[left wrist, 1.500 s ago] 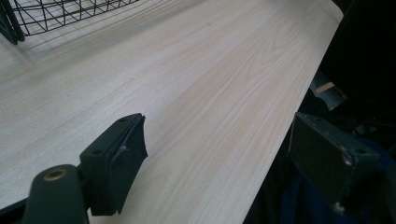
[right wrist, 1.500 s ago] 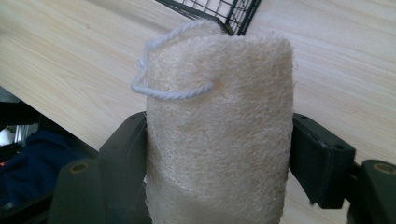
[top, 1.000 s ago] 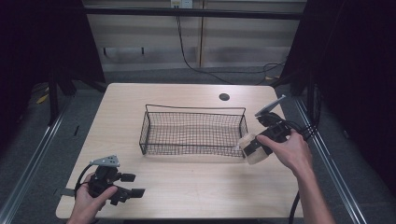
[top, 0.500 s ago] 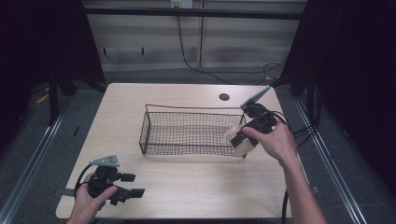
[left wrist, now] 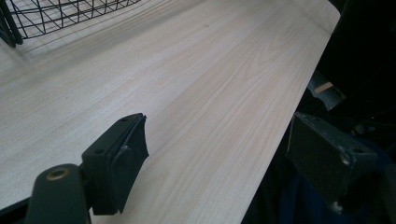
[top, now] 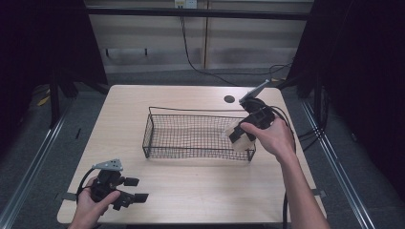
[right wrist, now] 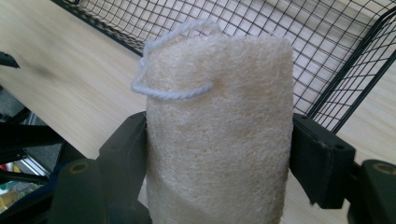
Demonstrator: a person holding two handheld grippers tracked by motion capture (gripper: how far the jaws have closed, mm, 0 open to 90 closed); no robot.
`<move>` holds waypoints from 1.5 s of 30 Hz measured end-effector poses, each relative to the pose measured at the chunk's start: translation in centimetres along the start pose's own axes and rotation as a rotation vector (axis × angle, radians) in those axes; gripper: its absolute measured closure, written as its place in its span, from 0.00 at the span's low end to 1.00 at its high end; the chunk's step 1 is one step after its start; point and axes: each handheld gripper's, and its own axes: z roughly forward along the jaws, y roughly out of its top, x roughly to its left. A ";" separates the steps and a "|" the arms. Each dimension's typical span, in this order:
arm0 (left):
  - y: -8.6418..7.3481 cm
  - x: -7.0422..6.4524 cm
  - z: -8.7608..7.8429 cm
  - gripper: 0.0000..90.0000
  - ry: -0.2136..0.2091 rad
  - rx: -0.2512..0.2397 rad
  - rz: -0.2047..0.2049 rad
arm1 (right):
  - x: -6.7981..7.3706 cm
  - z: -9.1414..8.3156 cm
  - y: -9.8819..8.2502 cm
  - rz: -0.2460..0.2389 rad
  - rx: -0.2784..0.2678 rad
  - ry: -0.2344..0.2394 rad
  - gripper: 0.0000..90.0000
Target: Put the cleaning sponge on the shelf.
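While the left gripper point(top: 128, 190) sits low over the near left corner of the table point(top: 191, 191), held in the person's left hand point(top: 93, 206), its jaws stand spread with nothing between them. Left gripper view: both black jaws wide apart, one over the pale wood, the other hanging past the table's edge; a corner of the wire basket point(left wrist: 56, 16) shows at the top left.

Centre of table: black wire basket point(top: 196, 136), long side facing the person, standing on the wood. A small dark round mark point(top: 229, 99) lies on the table beyond it, towards the far right.

Right side: right gripper point(top: 237, 136) in the person's right hand point(top: 270, 138), above the basket's right end. Its jaws pinch a cream loofah sponge point(top: 239, 138). Right gripper view: loofah sponge point(right wrist: 219, 135) stands upright between the two pads, both pressing its sides; a white cord loop point(right wrist: 173, 60) hangs at its top end. Basket mesh lies behind and below it.
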 end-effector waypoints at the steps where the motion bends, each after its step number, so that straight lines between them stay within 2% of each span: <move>1: 0.0 0.0 0.0 0.22 -0.001 -0.001 -0.003 | -0.2 0.1 0.3 0.012 0.000 -0.007 0.30; 5: 0.0 0.0 0.0 0.22 0.001 0.000 0.000 | -0.4 0.5 0.7 0.031 0.001 -0.018 0.30; 6: 0.0 0.0 0.0 0.22 0.002 0.000 -0.001 | -0.5 0.7 1.0 0.053 -0.002 -0.028 0.30; 9: 0.0 0.0 0.0 0.22 0.001 -0.001 0.001 | -0.6 0.9 1.3 0.075 -0.004 -0.035 0.30; 24: 0.0 0.0 0.1 0.22 -0.002 0.002 -0.002 | -1.3 2.3 2.6 0.093 0.017 -0.052 0.30; 27: 0.0 0.0 0.0 0.22 0.000 0.004 0.002 | -1.4 3.0 2.8 0.130 0.008 -0.073 0.30; 30: 0.0 0.0 0.0 0.22 -0.002 0.000 0.001 | -1.7 3.4 3.0 0.140 0.005 -0.080 0.30; 33: 0.0 0.0 0.1 0.22 -0.004 0.002 -0.001 | -2.1 3.7 3.2 0.170 0.009 -0.083 0.30; 36: 0.0 0.0 0.0 0.22 -0.002 0.003 0.000 | -2.3 4.1 3.3 0.181 0.016 -0.092 0.30; 38: 0.0 0.0 0.0 0.22 -0.004 0.001 -0.001 | -2.6 4.7 3.6 0.194 0.024 -0.117 0.30; 41: 0.0 0.1 0.0 0.22 -0.003 0.001 -0.001 | -2.6 5.1 3.7 0.197 0.031 -0.125 0.30; 45: 0.0 0.0 0.0 0.22 -0.005 0.001 0.000 | -2.8 6.0 3.8 0.224 0.039 -0.141 0.30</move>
